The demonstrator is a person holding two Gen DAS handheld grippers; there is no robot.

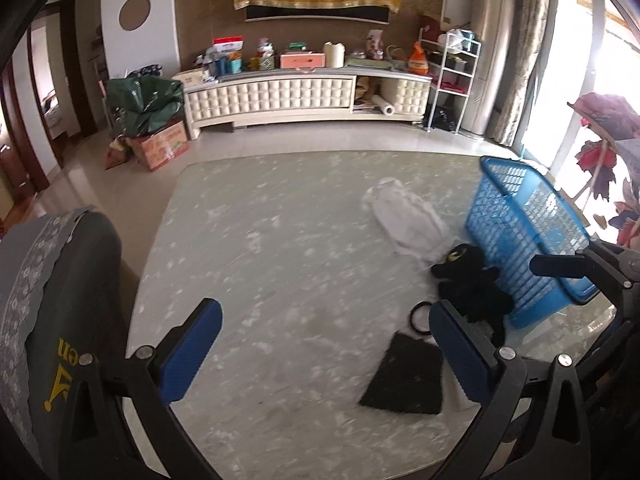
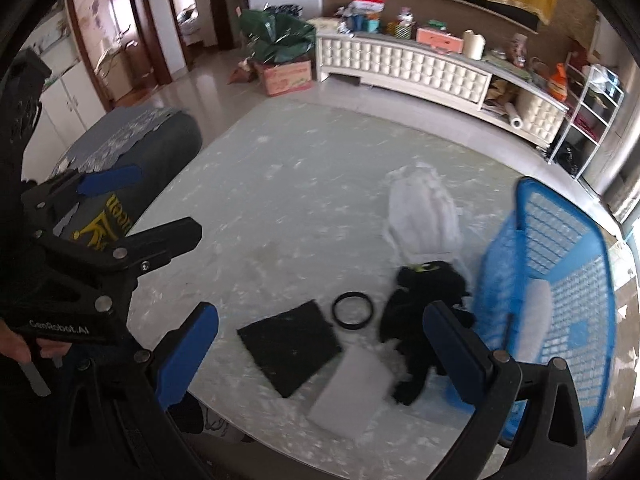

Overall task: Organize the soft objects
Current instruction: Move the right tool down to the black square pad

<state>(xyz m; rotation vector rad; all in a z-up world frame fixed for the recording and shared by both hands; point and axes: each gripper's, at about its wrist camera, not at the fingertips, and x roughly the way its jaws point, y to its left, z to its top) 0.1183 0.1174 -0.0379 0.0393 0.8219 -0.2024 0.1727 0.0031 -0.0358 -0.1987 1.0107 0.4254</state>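
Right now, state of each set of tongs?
Left tongs: open, holding nothing, above the table.
Right tongs: open, holding nothing, near the black plush toy.

A long cream cabinet [image 1: 280, 94] stands against the brown wall [image 1: 200, 12], on a glossy tiled floor [image 1: 120, 184]; daylight enters through the right window [image 1: 580, 80].

Home living room: long TV cabinet [image 1: 272, 94], cluttered shelf rack [image 1: 452, 80], marble-top table [image 1: 280, 260].
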